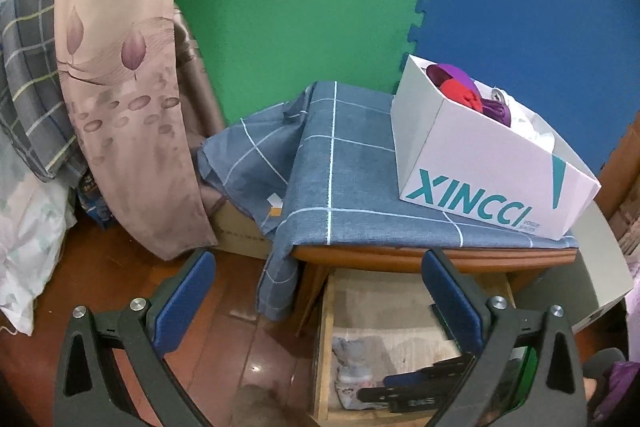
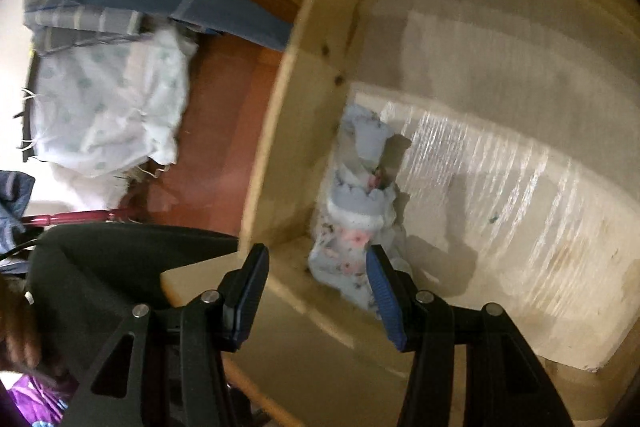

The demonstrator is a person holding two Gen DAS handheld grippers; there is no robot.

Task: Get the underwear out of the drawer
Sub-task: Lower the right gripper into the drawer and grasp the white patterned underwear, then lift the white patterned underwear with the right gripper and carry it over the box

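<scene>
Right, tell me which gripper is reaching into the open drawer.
The right gripper: its open jaws hang over the floral underwear inside the drawer. The left gripper is open too, but faces the cloth-covered nightstand.

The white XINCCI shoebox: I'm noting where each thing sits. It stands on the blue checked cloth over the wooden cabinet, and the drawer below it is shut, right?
Not quite. The white XINCCI shoebox does stand on the blue checked cloth over the wooden cabinet, but the drawer below is pulled open, as the left wrist view shows, with the pale floral underwear lying inside.
</scene>
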